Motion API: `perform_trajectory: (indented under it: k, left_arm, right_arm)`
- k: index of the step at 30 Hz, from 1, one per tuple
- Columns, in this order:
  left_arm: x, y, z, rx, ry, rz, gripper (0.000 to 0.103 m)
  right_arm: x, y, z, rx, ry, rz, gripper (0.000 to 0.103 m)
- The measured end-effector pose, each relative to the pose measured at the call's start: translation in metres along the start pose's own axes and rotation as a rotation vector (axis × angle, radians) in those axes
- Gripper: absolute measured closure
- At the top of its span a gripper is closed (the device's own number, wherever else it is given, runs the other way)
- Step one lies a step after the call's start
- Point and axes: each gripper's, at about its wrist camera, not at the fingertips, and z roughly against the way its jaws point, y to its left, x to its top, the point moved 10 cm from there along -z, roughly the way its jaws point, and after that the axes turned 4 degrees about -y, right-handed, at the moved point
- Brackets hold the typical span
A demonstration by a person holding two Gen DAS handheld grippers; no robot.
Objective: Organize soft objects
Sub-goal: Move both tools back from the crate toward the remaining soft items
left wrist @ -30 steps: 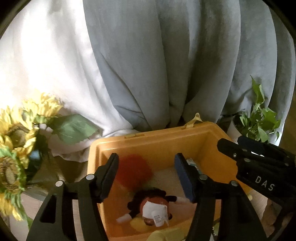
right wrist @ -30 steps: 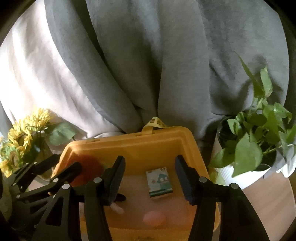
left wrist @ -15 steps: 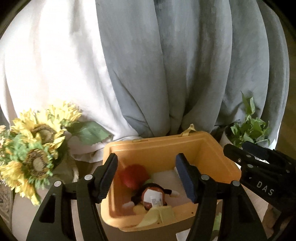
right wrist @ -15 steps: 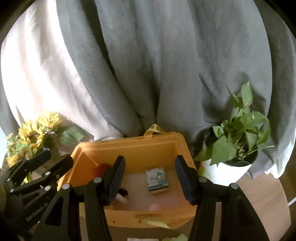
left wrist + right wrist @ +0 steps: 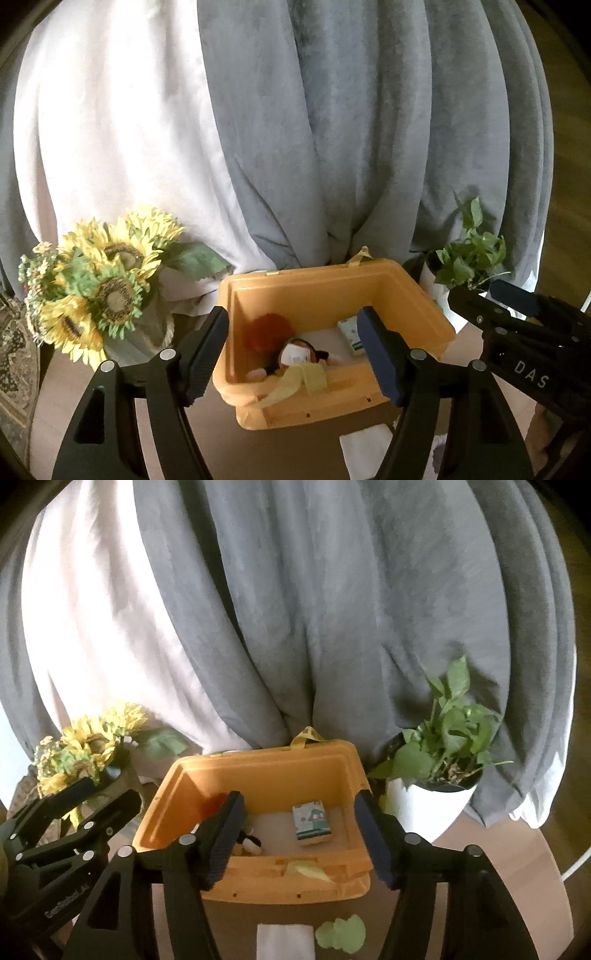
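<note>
Orange storage bin (image 5: 258,775) already holds a plush doll (image 5: 299,354); white cloth (image 5: 286,941) and green soft piece (image 5: 341,936) lie on the table just below the right gripper (image 5: 299,842), nearer than the left gripper (image 5: 291,354). Both are empty, jaws opening.

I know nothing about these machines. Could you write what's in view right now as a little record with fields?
Container: orange plastic bin, open top, on the wooden table
In the bin: red fluffy plush, small dark-haired doll with a white tag, small printed box
Over the near rim: pale yellow cloth
In front of the bin: white folded cloth, light green soft piece
Left gripper: jaws opening, holding nothing
Right gripper: jaws opening, holding nothing
Either side: sunflower bouquet, potted green plant
Behind: grey and white curtains
</note>
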Motion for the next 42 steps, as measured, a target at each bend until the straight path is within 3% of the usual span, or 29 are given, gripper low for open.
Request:
perform_trajectory:
  k: [21, 42]
  left_arm:
    - [-0.038, -0.029, 0.080, 0.036, -0.014, -0.029, 0.031]
    - [-0.117, -0.074, 0.101, 0.050, 0.062, 0.025, 0.031]
  right_arm:
    - [-0.035, -0.018, 0.070, 0.045, -0.001, 0.004, 0.036]
    - [-0.090, -0.046, 0.094, 0.143, 0.081, 0.045, 0.036]
